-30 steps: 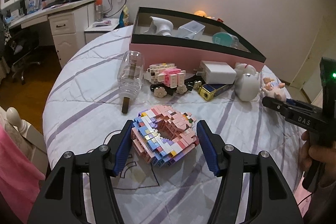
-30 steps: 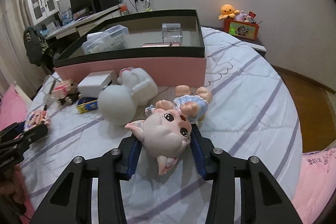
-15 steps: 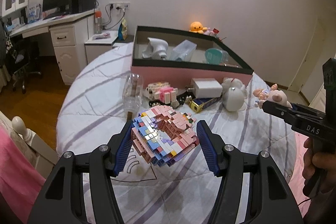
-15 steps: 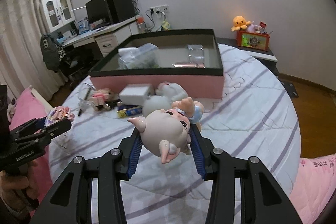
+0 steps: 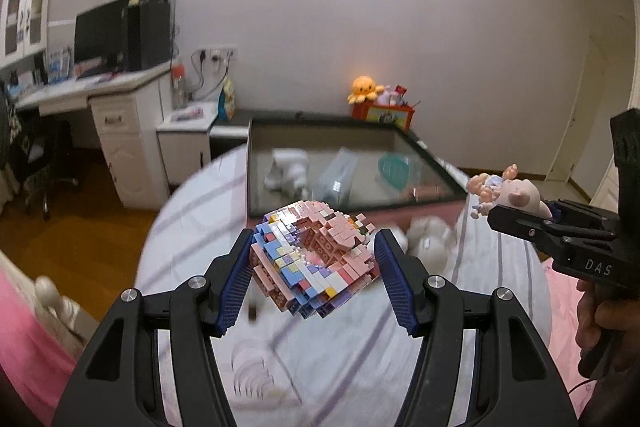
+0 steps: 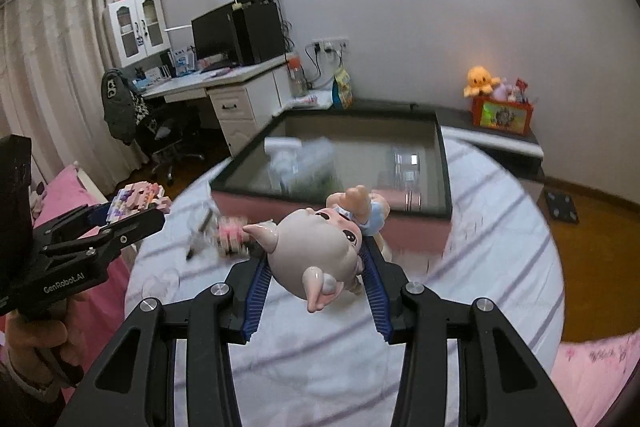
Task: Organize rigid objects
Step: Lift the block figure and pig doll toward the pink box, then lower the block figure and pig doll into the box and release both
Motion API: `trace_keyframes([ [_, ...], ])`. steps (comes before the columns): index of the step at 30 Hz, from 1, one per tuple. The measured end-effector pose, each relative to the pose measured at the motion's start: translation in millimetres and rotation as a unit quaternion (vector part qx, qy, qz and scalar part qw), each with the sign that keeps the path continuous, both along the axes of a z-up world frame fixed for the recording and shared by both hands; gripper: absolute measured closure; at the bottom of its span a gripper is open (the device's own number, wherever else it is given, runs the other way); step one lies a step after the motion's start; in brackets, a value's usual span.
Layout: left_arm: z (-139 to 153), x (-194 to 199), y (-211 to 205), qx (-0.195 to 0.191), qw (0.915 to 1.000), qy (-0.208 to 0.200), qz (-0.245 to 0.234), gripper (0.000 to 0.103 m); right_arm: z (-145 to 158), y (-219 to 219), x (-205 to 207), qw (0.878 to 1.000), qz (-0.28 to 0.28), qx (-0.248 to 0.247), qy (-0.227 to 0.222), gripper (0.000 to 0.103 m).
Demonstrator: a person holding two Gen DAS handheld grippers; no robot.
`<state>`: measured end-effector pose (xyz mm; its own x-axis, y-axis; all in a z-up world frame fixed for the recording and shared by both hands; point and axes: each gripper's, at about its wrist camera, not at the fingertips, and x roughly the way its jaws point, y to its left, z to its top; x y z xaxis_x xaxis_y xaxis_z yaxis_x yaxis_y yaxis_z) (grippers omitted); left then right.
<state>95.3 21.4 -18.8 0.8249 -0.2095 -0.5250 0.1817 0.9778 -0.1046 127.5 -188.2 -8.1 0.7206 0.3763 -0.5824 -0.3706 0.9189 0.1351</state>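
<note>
- Left gripper (image 5: pixel 316 277) is clamped on a pink, blue and white brick model (image 5: pixel 314 259), held in the air between its blue pads (image 5: pixel 236 287) above the striped bedspread (image 5: pixel 344 355).
- Right gripper (image 6: pixel 316 289) is closed on a pink pig figurine (image 6: pixel 316 259), head toward the camera, its blue-clothed body pointing ahead to the box.
- Ahead of both grippers lies an open pink box with a dark rim (image 5: pixel 320 121); inside it, blurred, are a white object, a clear container and a teal disc.
- Seen from the left wrist, the right gripper's body at far right reads "DAS" (image 5: pixel 598 267); part of the lettering may be cut off.
- Seen from the right wrist, the left gripper's body at far left reads "GenRobot.AI" (image 6: pixel 64 283).
- Beyond the box, an orange octopus plush (image 6: pixel 480 79) sits on a red box whose picture cannot be made out.
- Small things on the bedspread between the grippers and the pink box are smeared by motion blur and cannot be identified.
- Both holding hands are cut off at the picture edges.
</note>
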Motion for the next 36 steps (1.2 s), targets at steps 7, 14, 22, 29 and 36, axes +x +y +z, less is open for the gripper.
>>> trace_keyframes([
  [7,23.8,71.8,-11.7,0.015,0.9998,-0.008,-0.011,0.042,21.6,7.8,74.9,1.000,0.002,0.001,0.001,0.058],
  [14,10.2,161.9,-30.2,0.016,0.9990,0.036,-0.019,0.042,-3.1,16.4,150.5,0.999,-0.006,-0.006,0.051,0.058],
  [22,-22.1,217.5,-42.2,0.017,0.9964,0.081,-0.021,0.041,-37.0,7.5,189.7,0.996,-0.024,-0.005,0.090,0.058],
  [29,-25.3,214.5,-40.8,0.024,0.9967,0.078,0.002,0.009,-29.2,-4.5,183.0,0.996,-0.044,0.006,0.074,0.015],
  [36,-5.9,175.4,-18.6,0.013,0.9987,0.044,0.023,0.003,-15.5,-20.5,147.6,0.995,-0.084,0.013,0.054,0.014],
])
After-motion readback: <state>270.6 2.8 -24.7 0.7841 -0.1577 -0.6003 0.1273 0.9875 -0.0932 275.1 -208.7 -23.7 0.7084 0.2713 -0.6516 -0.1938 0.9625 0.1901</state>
